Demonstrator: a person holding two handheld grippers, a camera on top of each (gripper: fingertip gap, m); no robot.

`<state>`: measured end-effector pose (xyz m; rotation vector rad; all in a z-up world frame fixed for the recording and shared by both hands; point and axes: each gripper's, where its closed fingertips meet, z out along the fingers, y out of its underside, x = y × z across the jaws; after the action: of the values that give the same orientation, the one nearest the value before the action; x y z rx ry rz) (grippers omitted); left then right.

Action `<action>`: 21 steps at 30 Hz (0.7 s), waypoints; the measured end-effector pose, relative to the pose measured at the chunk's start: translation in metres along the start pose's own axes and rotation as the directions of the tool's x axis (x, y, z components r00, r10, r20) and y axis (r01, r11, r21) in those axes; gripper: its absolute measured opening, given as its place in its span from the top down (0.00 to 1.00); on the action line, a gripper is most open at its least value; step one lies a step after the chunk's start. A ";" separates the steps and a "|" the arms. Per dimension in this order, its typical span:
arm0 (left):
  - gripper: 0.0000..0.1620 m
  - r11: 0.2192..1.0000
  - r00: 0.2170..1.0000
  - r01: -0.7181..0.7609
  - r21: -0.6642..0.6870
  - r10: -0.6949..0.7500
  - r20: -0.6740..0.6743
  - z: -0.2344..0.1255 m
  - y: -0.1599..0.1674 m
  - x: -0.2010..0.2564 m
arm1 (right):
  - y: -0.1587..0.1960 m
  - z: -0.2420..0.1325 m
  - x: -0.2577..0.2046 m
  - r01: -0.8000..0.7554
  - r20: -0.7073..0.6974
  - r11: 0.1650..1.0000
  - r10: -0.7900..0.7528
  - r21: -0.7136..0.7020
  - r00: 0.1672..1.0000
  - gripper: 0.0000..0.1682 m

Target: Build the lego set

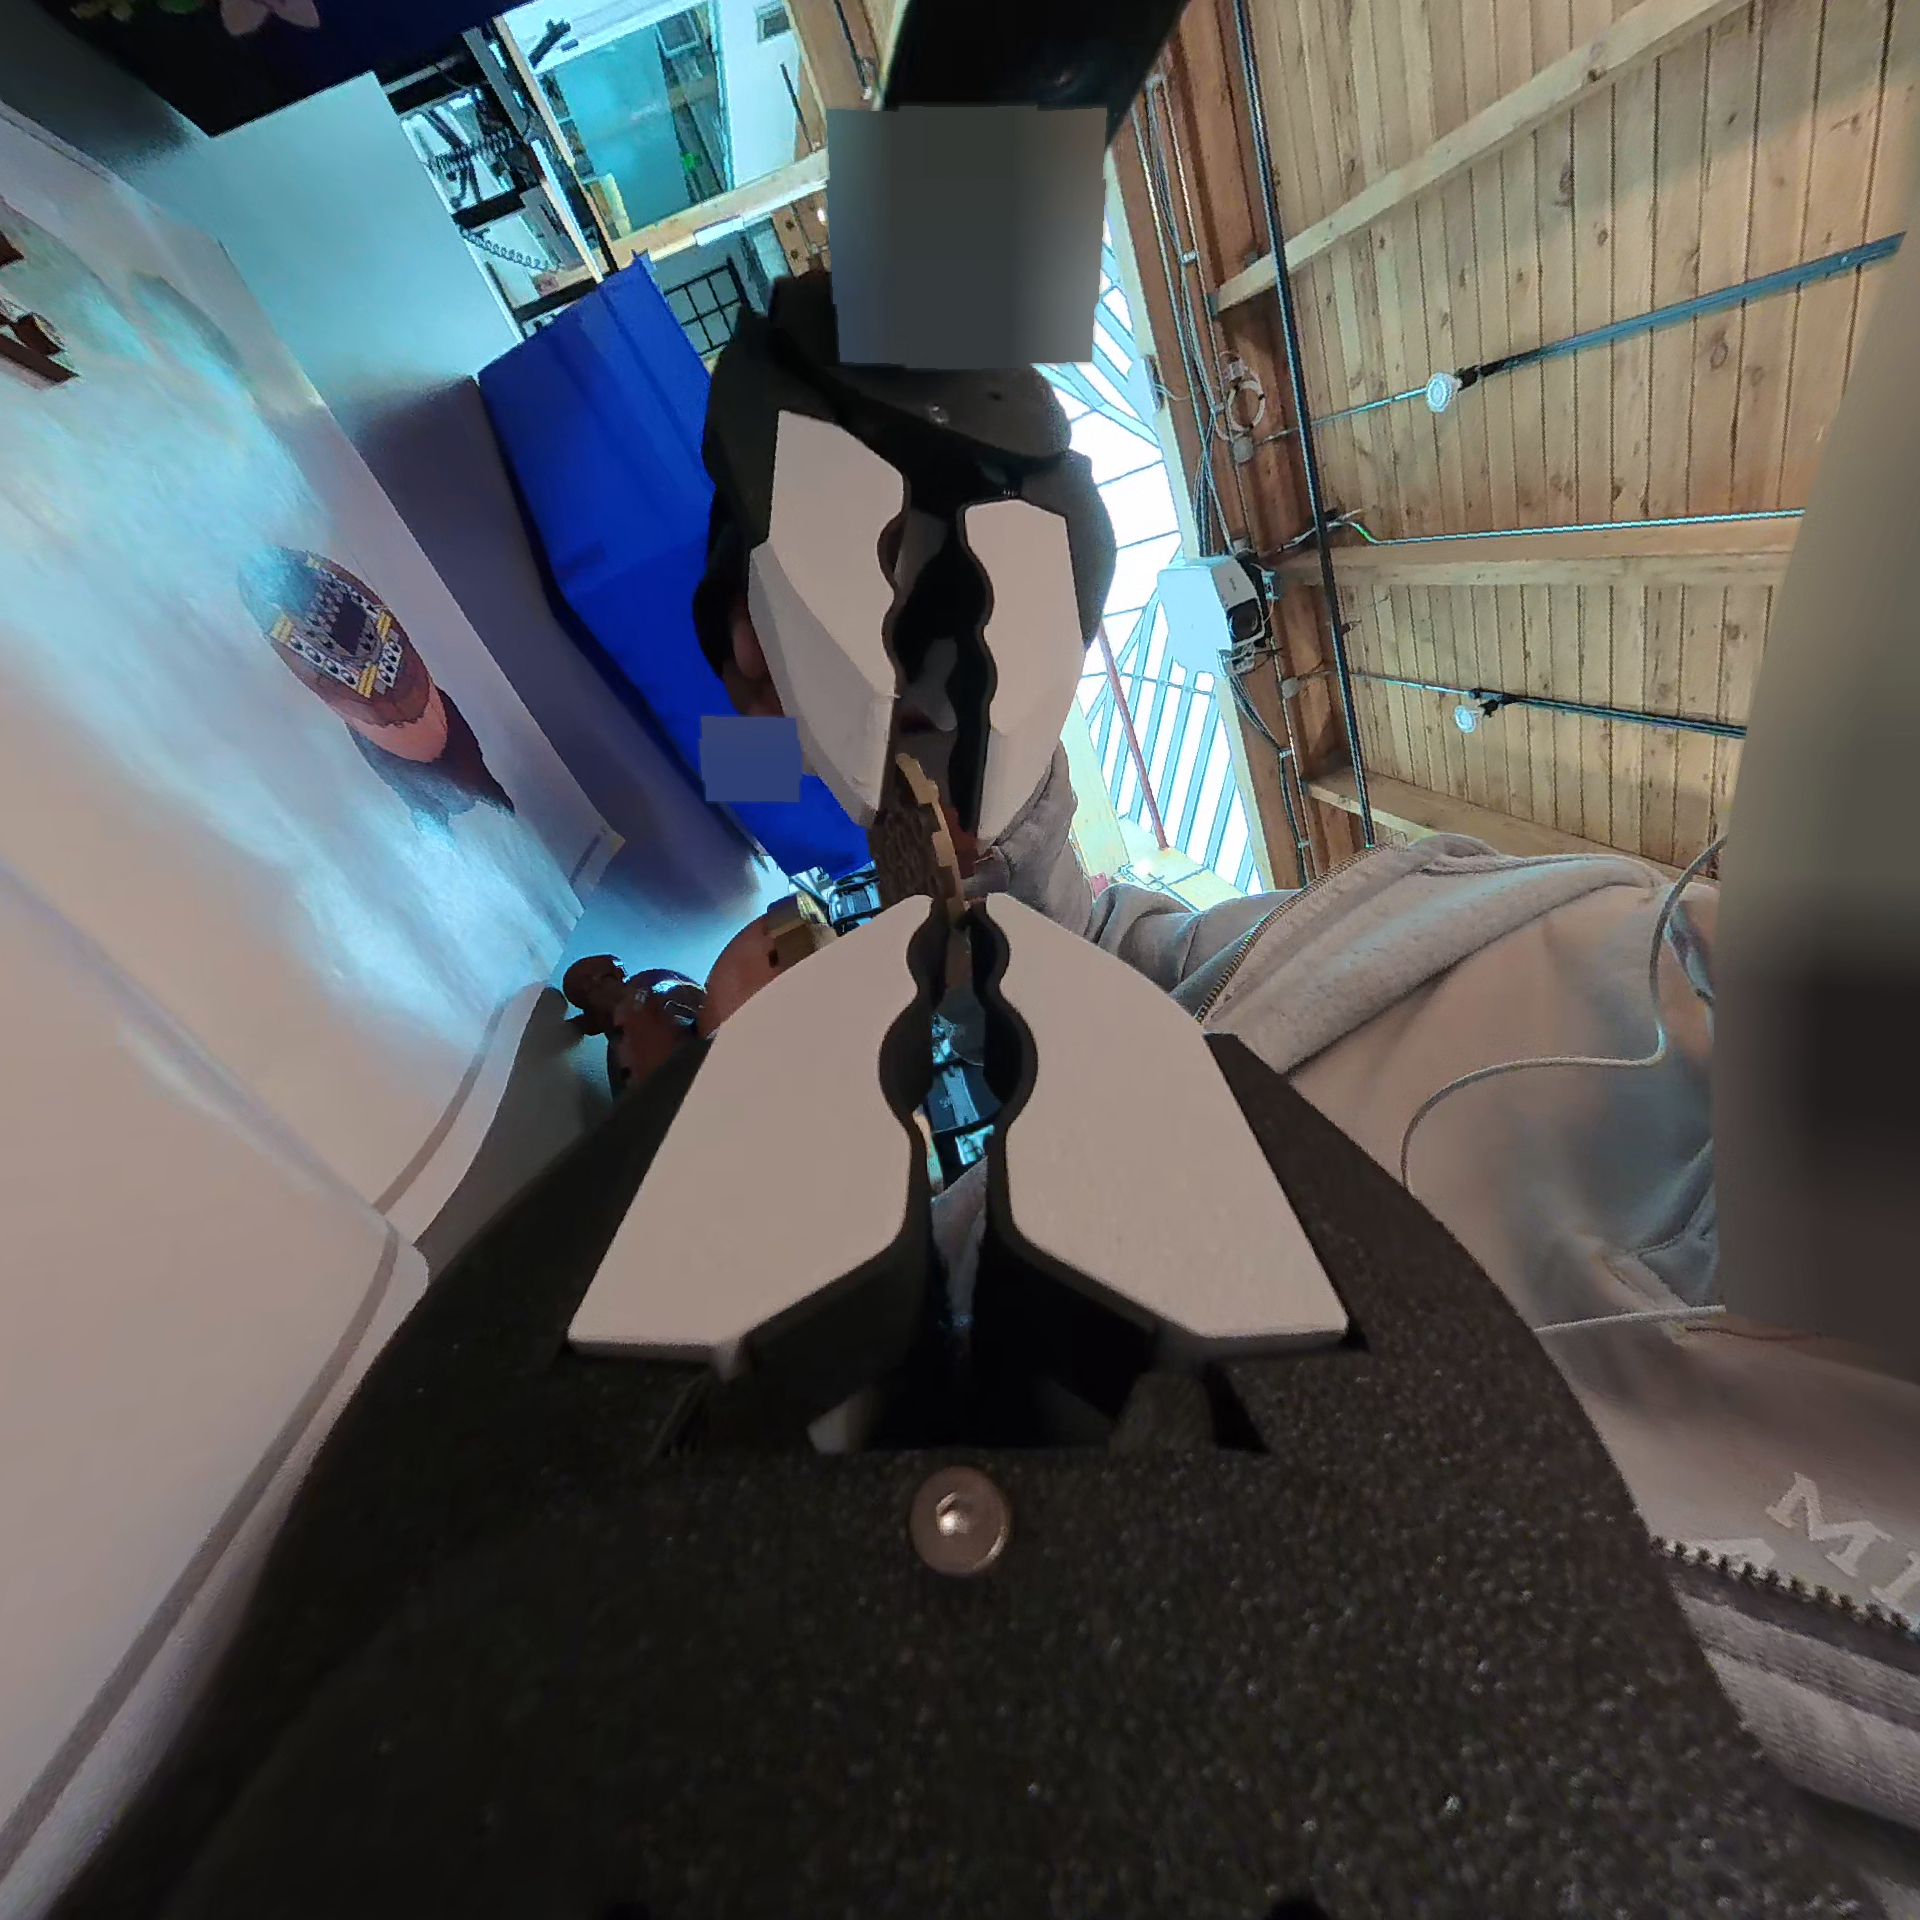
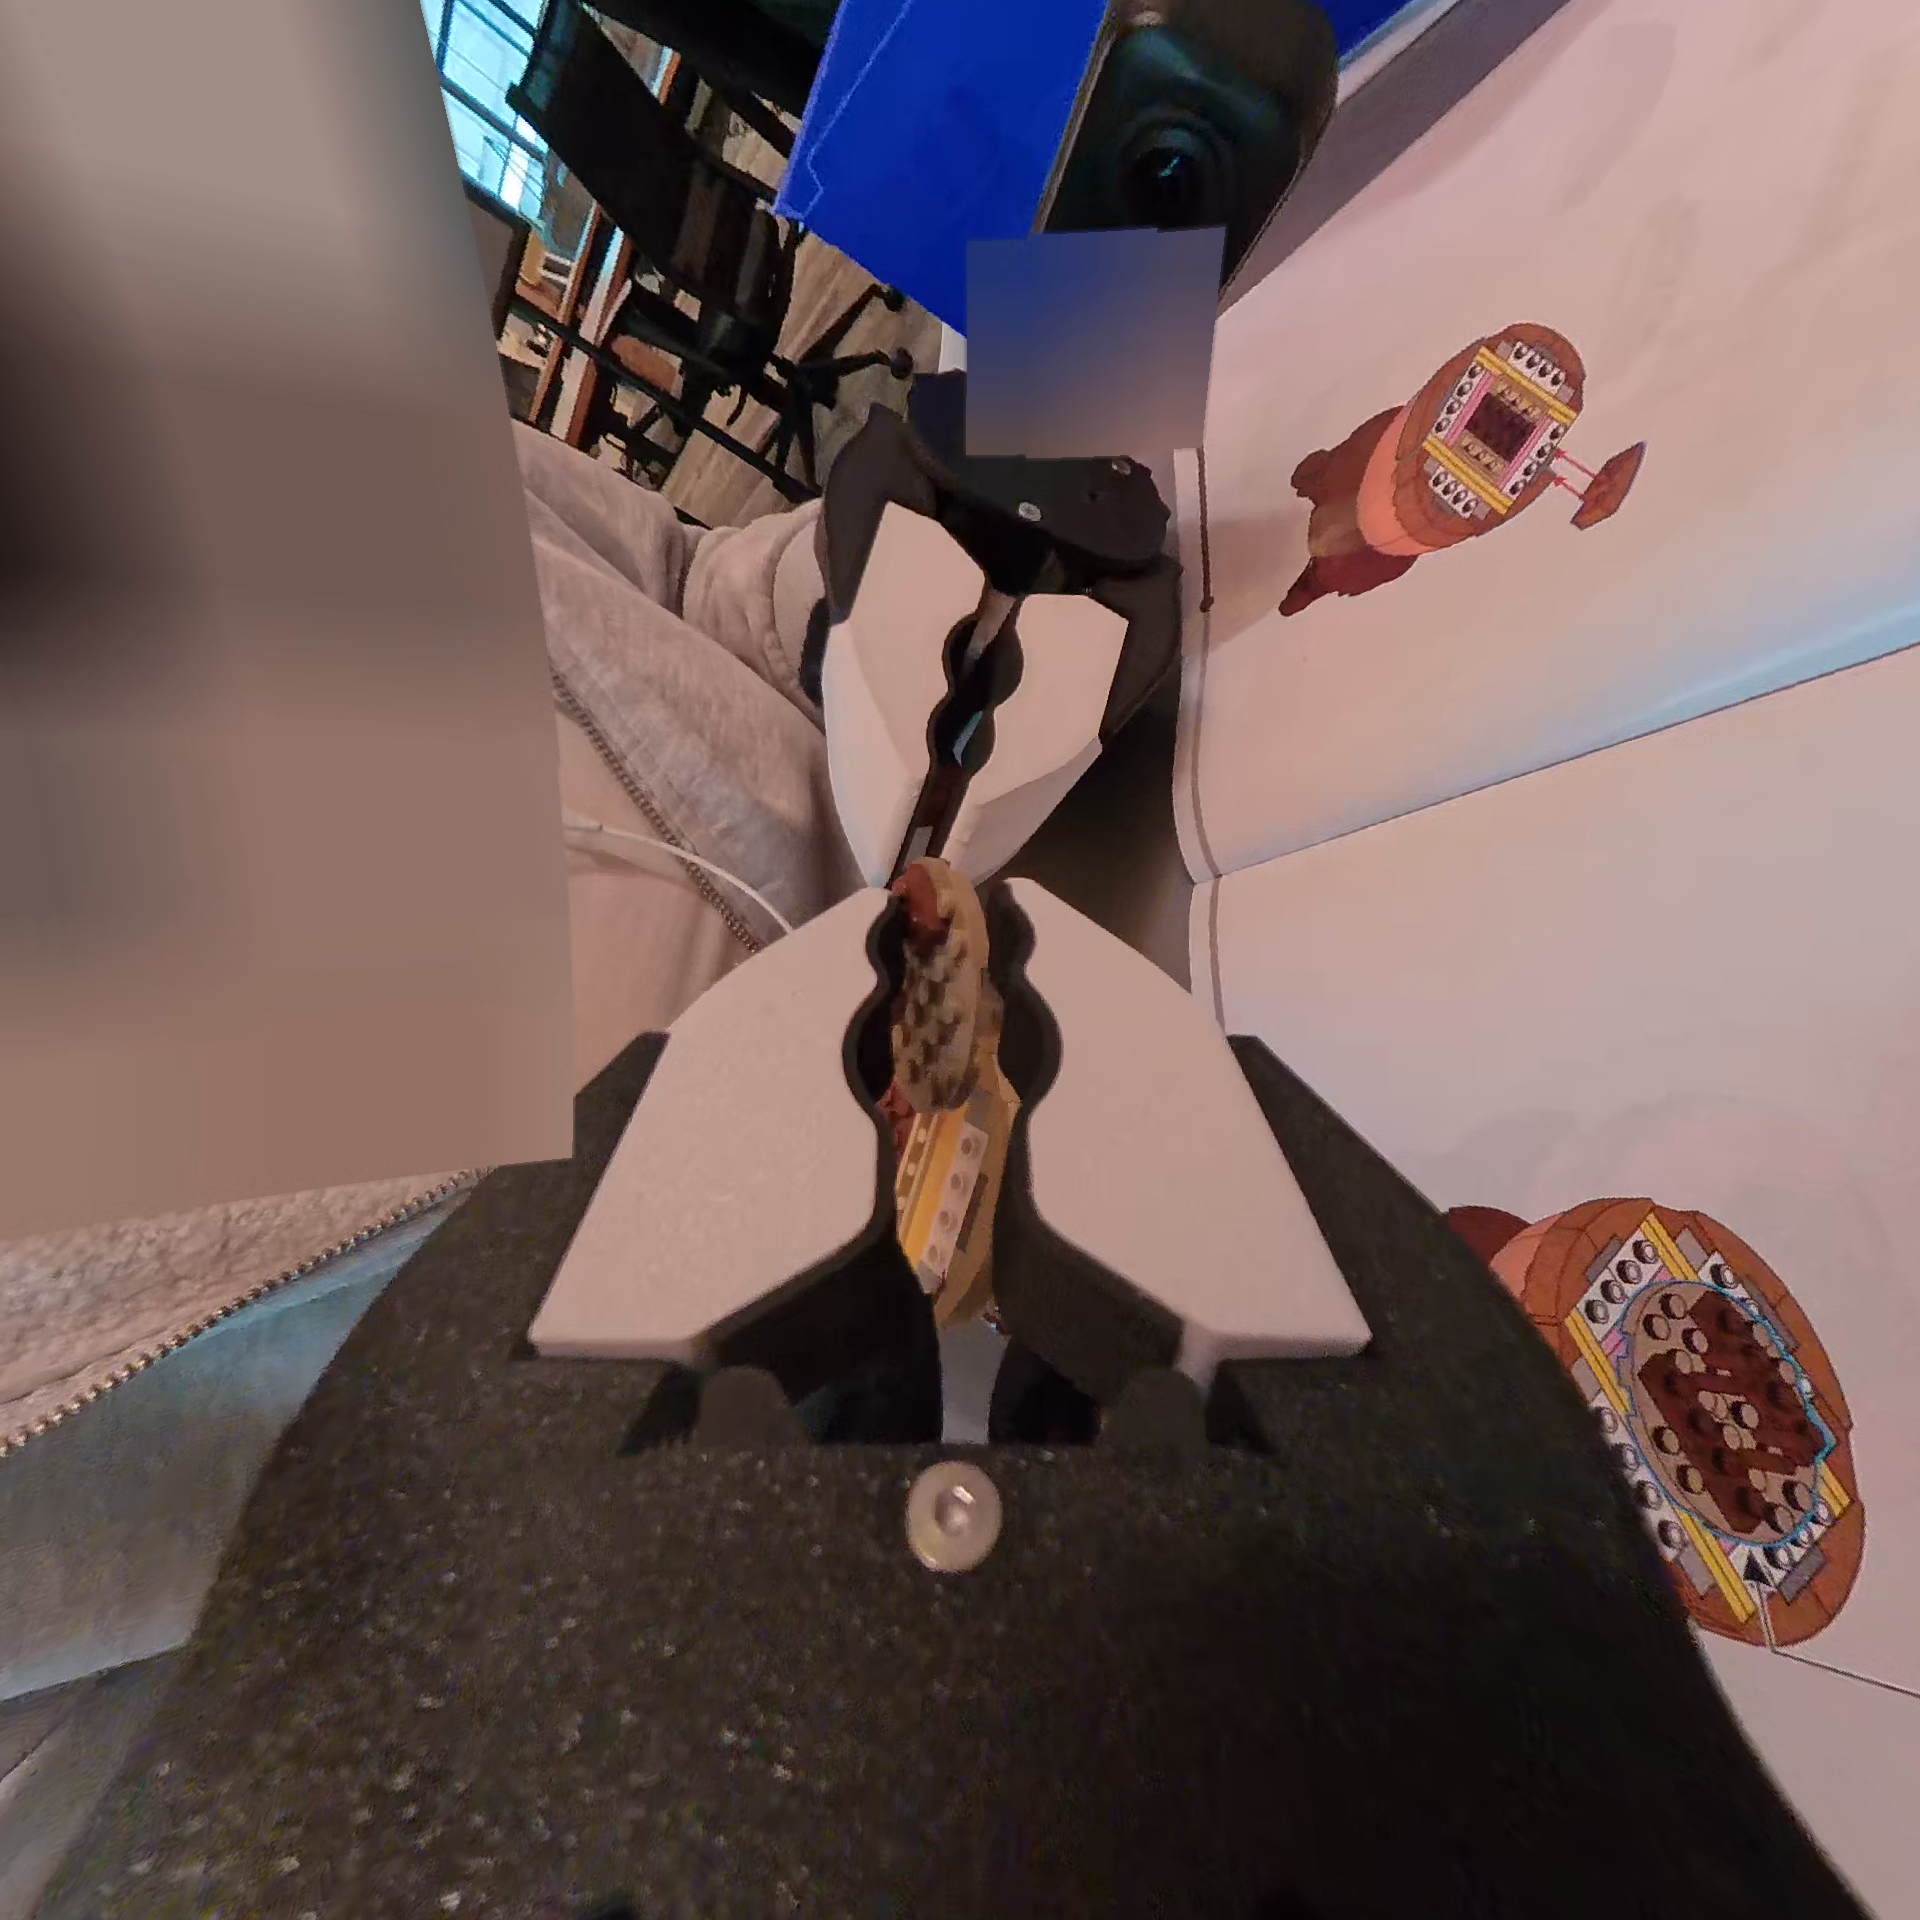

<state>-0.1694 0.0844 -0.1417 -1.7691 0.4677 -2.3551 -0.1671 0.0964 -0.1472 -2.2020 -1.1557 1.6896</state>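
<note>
Here the right tool (image 2: 940,914) and left tool (image 1: 961,914) meet tip to tip, both clamped on the tan-and-brown lego disc (image 2: 940,997). Only the right view shows its studs; the left adds brown lego pieces (image 1: 634,1003) beside the instruction booklet (image 1: 208,831).

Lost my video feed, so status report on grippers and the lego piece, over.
Left gripper and right gripper tip to tip, both shut on the round lego assembly. Instruction booklet open alongside. Nothing in the way.

Pale lettering marks the grey sweatshirt (image 1: 1558,1091) hem.
</note>
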 end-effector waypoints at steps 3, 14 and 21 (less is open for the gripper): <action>0.98 1.000 1.000 -0.001 -0.004 0.001 -0.001 0.001 0.000 0.000 | 0.001 0.000 0.000 0.005 -0.003 1.000 -0.005 -0.016 1.000 0.91; 0.95 0.996 0.996 -0.085 0.029 0.084 0.027 -0.004 -0.013 0.003 | -0.004 0.000 -0.004 0.104 -0.063 0.994 -0.102 0.037 0.993 0.95; 0.87 0.955 0.950 -0.289 -0.064 0.295 0.107 0.001 -0.011 0.003 | -0.004 0.001 -0.010 0.081 -0.017 0.994 -0.080 0.073 0.997 0.95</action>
<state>-0.1684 0.0932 -0.1346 -1.7082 0.7191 -2.0441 -0.1703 0.0930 -0.1378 -2.0916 -1.1441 1.6548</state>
